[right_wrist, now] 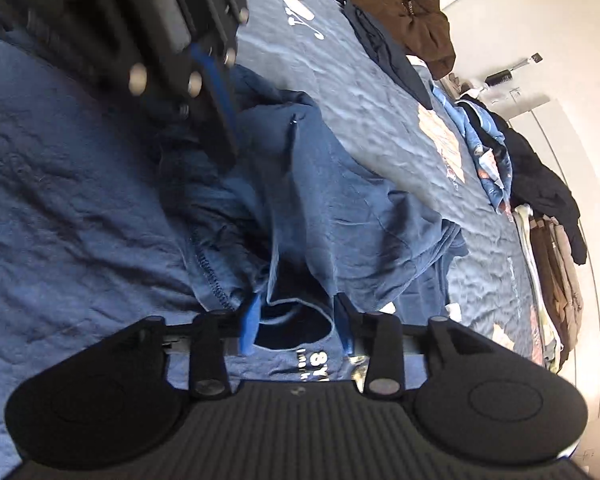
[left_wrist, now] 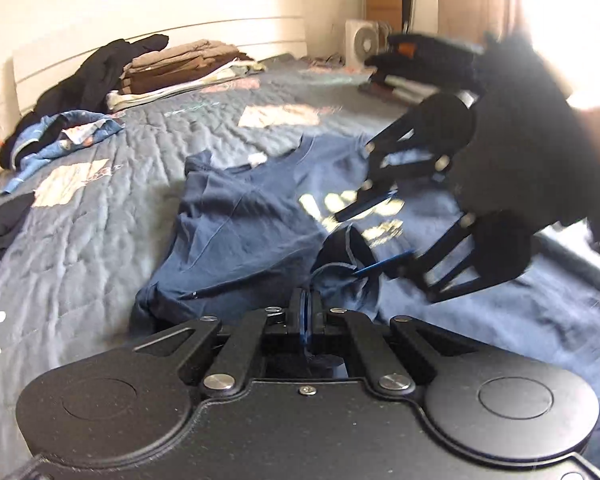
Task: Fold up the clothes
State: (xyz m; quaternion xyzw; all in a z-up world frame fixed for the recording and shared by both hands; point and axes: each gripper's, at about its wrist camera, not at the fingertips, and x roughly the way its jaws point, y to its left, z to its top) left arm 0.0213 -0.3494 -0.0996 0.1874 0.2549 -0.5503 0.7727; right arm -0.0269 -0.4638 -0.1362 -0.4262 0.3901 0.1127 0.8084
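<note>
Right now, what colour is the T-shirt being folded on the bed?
Navy blue T-shirt, with pale printed lettering on the front. The left wrist view shows it best.

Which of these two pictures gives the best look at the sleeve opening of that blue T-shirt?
The right wrist view: the sleeve opening gapes between the open right gripper, stitching visible. The left wrist view shows the sleeve smaller, partly behind that gripper.
</note>
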